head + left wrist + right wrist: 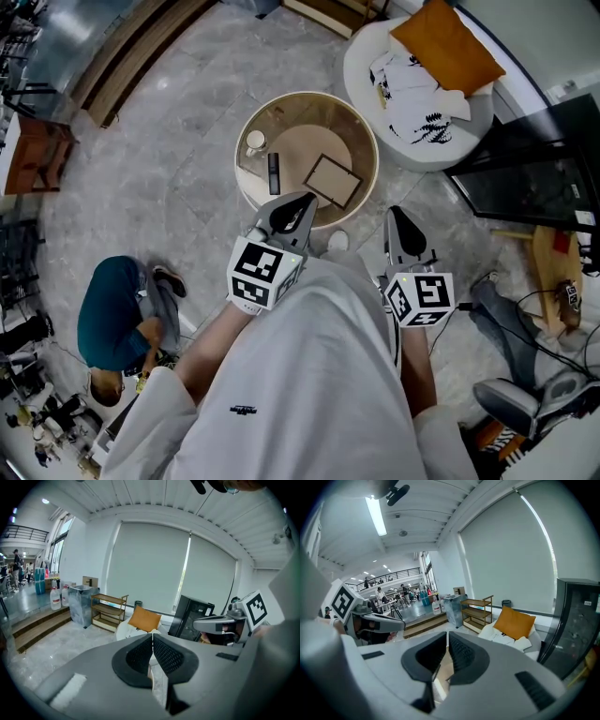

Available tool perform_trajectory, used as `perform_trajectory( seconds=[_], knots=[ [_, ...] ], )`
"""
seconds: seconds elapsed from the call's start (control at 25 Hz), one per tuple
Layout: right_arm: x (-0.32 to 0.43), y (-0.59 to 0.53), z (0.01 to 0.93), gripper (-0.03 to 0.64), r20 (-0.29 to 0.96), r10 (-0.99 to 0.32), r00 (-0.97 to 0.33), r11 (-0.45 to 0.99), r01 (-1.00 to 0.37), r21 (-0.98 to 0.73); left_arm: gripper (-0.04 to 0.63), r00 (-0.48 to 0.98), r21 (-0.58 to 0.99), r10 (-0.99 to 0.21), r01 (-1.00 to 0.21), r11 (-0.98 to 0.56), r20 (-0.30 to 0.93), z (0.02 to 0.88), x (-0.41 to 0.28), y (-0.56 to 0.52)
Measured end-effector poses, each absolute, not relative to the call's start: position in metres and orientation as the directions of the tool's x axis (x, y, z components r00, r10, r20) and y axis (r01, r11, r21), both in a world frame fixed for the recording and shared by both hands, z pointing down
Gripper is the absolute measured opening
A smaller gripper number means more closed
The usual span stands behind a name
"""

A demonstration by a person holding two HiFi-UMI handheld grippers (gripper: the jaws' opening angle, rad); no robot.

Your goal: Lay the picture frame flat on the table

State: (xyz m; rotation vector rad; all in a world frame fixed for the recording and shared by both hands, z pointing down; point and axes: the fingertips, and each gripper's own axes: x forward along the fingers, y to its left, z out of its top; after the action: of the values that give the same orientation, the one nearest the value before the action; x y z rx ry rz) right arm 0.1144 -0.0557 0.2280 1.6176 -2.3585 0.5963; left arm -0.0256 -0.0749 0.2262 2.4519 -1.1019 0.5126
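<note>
Picture frame (pixel 332 180), remote (pixel 274 172) on round table (pixel 298 142)

The picture frame (pixel 332 180) has a dark brown border round a pale tan panel; the round desk (pixel 238 164) is cream-rimmed; the floor (pixel 178 122) is mottled grey marble; the cushion (pixel 446 45) is orange; the left gripper (pixel 302 204) and right gripper (pixel 397 217) are grey, each with a black-and-white square-marker cube; their fingers (pixel 168 656) are black, cross-ribbed.

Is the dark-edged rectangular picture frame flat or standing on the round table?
Lying flat: from above, the frame shows its whole face on the table.
</note>
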Motion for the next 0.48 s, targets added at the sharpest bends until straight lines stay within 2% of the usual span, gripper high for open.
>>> perform_trajectory(
  seconds=[0.48],
  knots=[
    [0.117,-0.049,0.224,0.015,0.396,-0.846,-0.356,0.301,-0.933,-0.196,0.009,0.648,0.214,-0.595,-0.741,-0.636,0.475,0.224,-0.012,-0.068]
  ],
)
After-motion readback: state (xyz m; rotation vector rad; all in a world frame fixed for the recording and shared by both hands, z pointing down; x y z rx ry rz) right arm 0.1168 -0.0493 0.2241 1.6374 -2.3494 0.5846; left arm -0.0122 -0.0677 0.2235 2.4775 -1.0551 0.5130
